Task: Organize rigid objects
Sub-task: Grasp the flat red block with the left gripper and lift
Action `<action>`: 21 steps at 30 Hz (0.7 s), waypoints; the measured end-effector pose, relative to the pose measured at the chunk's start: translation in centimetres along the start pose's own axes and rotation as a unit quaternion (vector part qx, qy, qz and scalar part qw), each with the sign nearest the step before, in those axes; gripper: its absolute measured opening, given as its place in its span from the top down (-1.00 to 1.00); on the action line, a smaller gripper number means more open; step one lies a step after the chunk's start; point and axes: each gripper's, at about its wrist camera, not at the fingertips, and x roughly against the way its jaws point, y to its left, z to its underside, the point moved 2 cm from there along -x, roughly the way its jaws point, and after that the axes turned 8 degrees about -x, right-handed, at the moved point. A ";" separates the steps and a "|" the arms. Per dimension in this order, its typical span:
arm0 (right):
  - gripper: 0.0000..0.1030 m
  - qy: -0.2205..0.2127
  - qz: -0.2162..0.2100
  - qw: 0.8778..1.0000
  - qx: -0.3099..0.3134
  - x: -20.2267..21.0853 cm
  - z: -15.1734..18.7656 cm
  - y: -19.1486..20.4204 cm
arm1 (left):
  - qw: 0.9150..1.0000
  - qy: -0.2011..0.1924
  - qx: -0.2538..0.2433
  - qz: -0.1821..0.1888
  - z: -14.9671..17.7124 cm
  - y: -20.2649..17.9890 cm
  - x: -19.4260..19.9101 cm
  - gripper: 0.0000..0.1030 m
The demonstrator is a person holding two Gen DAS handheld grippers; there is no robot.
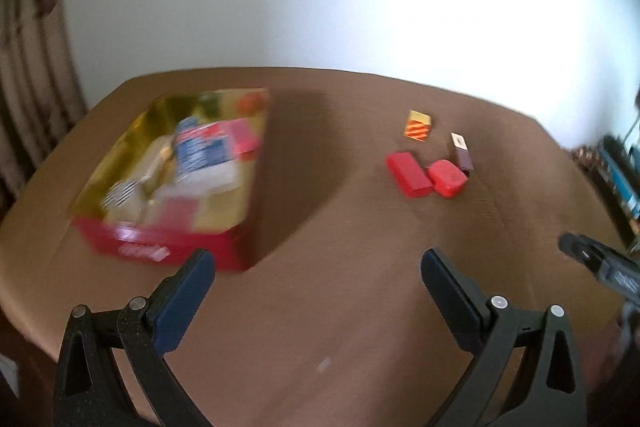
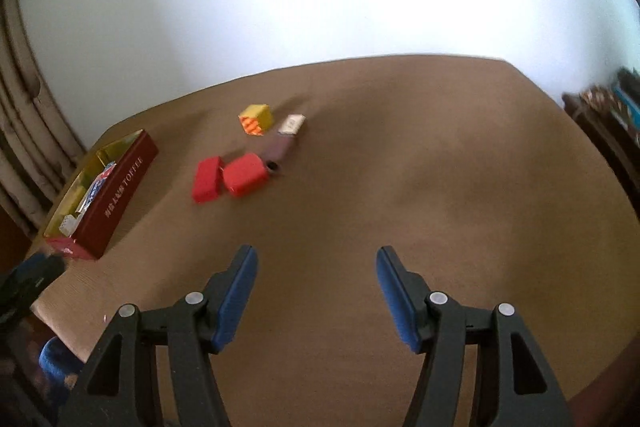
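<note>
A red tin box [image 1: 160,247] with a gold inside stands at the table's left, with several small packets in it; the right wrist view shows the same red tin box [image 2: 120,187] at far left. Loose on the table lie a flat red block [image 1: 408,174], a rounded red case [image 1: 448,177], a brown-and-white stick [image 1: 462,151] and a small yellow box with orange stripes [image 1: 419,125]. My left gripper [image 1: 318,267] is open and holds nothing, just right of the tin. My right gripper [image 2: 316,263] is open over bare table, nearer than the red block [image 2: 207,179] and red case [image 2: 244,174].
The brown table [image 2: 440,167] has its far edge against a pale wall. A curtain or slatted furniture [image 1: 28,75] stands at the left. Shelves with clutter [image 2: 616,107] are at the right. Part of the other gripper [image 1: 600,263] shows at the right edge of the left wrist view.
</note>
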 end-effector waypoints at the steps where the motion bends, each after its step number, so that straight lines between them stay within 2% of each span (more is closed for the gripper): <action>1: -0.23 0.003 -0.003 1.000 -0.008 0.0 0.0 -0.6 | 1.000 0.004 -0.011 -0.003 -0.8 -1.2 -1.1 -0.98; 5: -0.23 0.025 -0.034 0.998 -0.050 0.6 -1.1 -1.3 | 0.999 0.015 -0.033 -0.006 -3.3 -5.0 -4.1 -0.97; 8: -0.26 0.003 -0.055 0.998 -0.028 2.3 -2.1 0.5 | 0.998 0.021 -0.054 -0.023 -5.1 -7.2 -6.6 -0.97; 11: -0.26 0.008 -0.063 0.998 -0.009 2.8 -2.3 1.2 | 0.996 0.038 -0.057 -0.050 -6.1 -7.9 -9.0 -0.94; 17: -0.26 0.013 -0.085 0.995 -0.043 3.3 -2.6 0.2 | 0.993 0.067 -0.066 -0.067 -6.7 -8.4 -12.1 -0.75; 19: -0.26 0.011 -0.091 0.994 -0.054 3.4 -2.8 -0.1 | 0.994 0.082 -0.052 -0.057 -6.7 -8.3 -13.0 -0.55; 21: -0.26 0.008 -0.096 0.994 -0.060 3.6 -2.9 -0.2 | 0.993 0.094 -0.051 -0.054 -6.7 -8.4 -14.0 -0.44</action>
